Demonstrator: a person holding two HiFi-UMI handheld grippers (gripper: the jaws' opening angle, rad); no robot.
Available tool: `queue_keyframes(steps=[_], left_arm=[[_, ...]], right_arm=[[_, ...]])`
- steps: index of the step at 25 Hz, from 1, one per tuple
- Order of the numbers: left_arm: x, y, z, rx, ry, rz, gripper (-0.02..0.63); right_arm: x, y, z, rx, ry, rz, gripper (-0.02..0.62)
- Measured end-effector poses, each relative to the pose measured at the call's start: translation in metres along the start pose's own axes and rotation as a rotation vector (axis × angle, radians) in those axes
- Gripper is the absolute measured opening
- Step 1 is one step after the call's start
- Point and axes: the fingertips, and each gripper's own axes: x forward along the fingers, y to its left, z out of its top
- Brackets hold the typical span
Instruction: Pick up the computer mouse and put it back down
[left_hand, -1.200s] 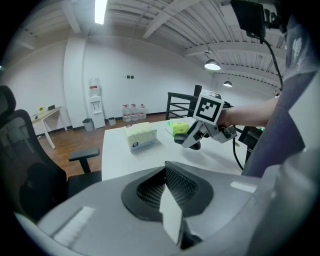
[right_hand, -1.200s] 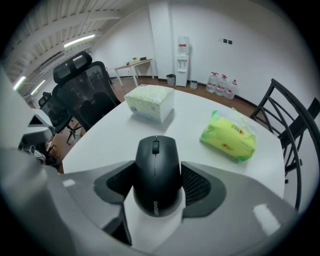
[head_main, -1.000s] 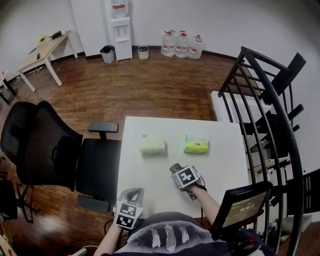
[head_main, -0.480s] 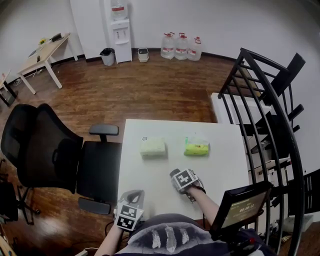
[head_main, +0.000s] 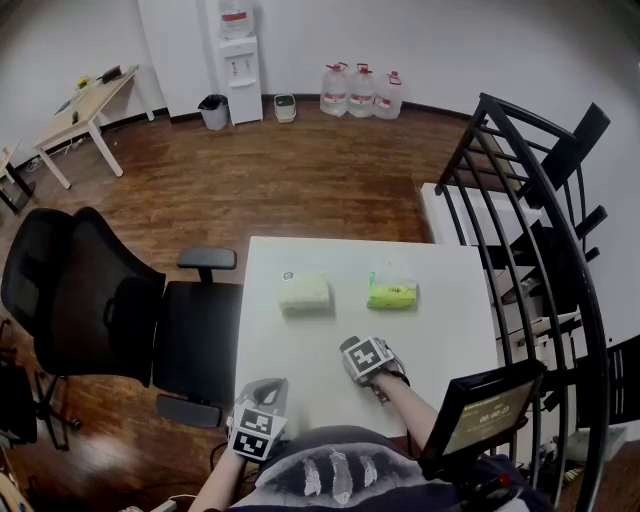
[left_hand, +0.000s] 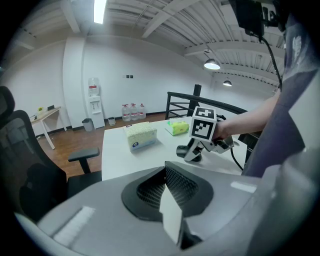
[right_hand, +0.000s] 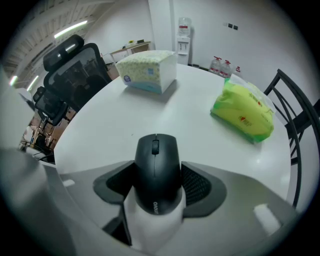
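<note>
A black computer mouse (right_hand: 156, 170) sits between the jaws of my right gripper (right_hand: 156, 187), its wheel end pointing away from me. The pads press on both its sides, so the gripper is shut on it. In the head view the right gripper (head_main: 353, 352) points steeply down over the near middle of the white table (head_main: 300, 345). The left gripper view shows the mouse (left_hand: 184, 149) very low over the tabletop; I cannot tell whether it touches. My left gripper (head_main: 266, 387) hangs at the table's near left edge, its jaws (left_hand: 167, 187) together with nothing in them.
A pale green tissue box (head_main: 304, 292) and a bright green wipes pack (head_main: 392, 292) lie further back on the table. A black office chair (head_main: 100, 300) stands to the left. A black railing (head_main: 520, 200) and a small screen (head_main: 485, 415) are on the right.
My right gripper has sunk toward the tabletop with the mouse still in it and tipped a little steeper. The left gripper has stayed where it was.
</note>
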Motion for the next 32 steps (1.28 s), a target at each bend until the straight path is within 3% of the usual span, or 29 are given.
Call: queue_keyframes(steps=[10,15,18,22,28,32], left_arm=[[-0.002,0.004,0.001,-0.004,0.0,0.011,0.015],[0.0,0.004,0.0,-0.006,-0.001,0.013,0.015],[0.002,0.003,0.001,-0.002,-0.001,0.006,0.016],[0.003,0.002,0.003,0.007,-0.004,0.0,0.016],[0.004,0.003,-0.001,0.006,0.002,-0.001,0.015],[0.007,0.002,-0.001,0.012,0.002,-0.01,0.015]], right_arm=[[-0.023,-0.002,0.012,0.002,-0.05,-0.003,0.305],[-0.061,0.003,0.024,0.022,-0.129,0.053,0.305],[-0.082,0.001,0.041,-0.014,-0.223,0.057,0.229],[-0.111,0.004,0.049,-0.028,-0.308,0.044,0.003],[-0.168,0.027,0.06,0.02,-0.542,0.211,0.003],[-0.196,0.034,0.061,0.049,-0.646,0.244,0.003]])
